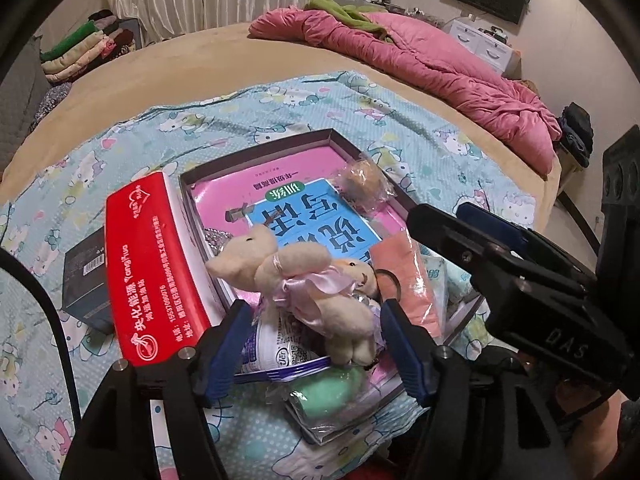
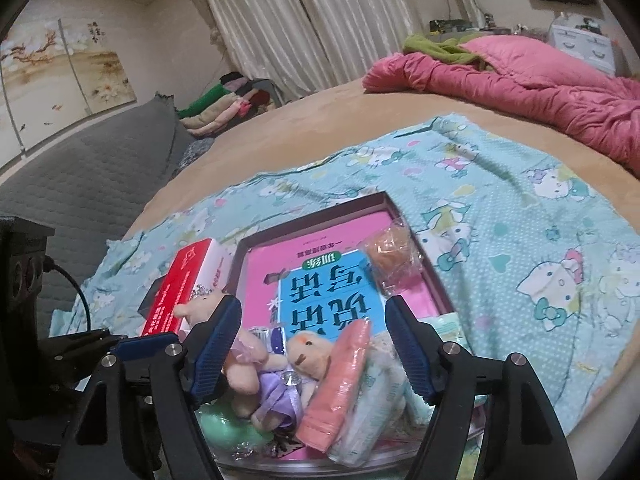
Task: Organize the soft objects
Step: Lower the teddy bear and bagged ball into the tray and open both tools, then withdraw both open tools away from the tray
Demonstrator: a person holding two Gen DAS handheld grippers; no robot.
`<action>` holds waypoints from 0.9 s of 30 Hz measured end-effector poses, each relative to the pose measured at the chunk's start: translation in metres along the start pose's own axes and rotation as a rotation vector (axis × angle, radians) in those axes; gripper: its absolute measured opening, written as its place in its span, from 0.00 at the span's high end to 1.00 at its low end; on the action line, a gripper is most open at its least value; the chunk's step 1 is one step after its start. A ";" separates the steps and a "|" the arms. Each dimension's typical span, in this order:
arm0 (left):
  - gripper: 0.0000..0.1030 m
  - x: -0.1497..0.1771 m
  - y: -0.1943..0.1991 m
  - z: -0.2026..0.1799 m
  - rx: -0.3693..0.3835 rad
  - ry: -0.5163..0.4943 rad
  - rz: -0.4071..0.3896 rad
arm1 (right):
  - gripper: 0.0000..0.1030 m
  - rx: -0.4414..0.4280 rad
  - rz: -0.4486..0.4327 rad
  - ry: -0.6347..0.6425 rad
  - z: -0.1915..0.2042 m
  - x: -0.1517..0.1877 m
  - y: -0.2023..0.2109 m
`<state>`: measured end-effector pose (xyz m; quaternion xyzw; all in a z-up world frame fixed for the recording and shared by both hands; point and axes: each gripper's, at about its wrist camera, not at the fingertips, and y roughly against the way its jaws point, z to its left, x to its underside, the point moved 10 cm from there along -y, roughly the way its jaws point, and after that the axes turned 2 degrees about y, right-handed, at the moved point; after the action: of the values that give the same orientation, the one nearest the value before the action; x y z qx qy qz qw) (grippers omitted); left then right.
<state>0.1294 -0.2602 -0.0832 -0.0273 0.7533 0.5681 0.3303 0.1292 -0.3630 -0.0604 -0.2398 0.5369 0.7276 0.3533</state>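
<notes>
The teddy bear pair (image 1: pixel 304 280) lies in the shallow box (image 1: pixel 256 152) on the bed (image 1: pixel 240 52), on top of the blue book (image 1: pixel 304 216). Its long side runs slantwise, one head up-left (the other head lower right). Left tongs (image 1: pixel 308 344) and right tongs (image 2: pixel 312 344) both stand apart, holding nothing.

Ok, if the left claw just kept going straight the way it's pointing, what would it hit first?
Most likely the plush bear pair lying in the open box. The left claw stands open with the bears in the gap between its fingers, right ahead. Depth is hard to judge, so that is a best guess.
</notes>
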 end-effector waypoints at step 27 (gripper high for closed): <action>0.19 0.013 0.075 0.038 -0.075 0.031 -0.088 | 0.18 0.156 -0.047 0.002 0.049 -0.010 0.063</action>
<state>0.1058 -0.1960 -0.0320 -0.0816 0.7344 0.5803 0.3423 0.0885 -0.3300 0.0009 -0.2247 0.5864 0.6751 0.3872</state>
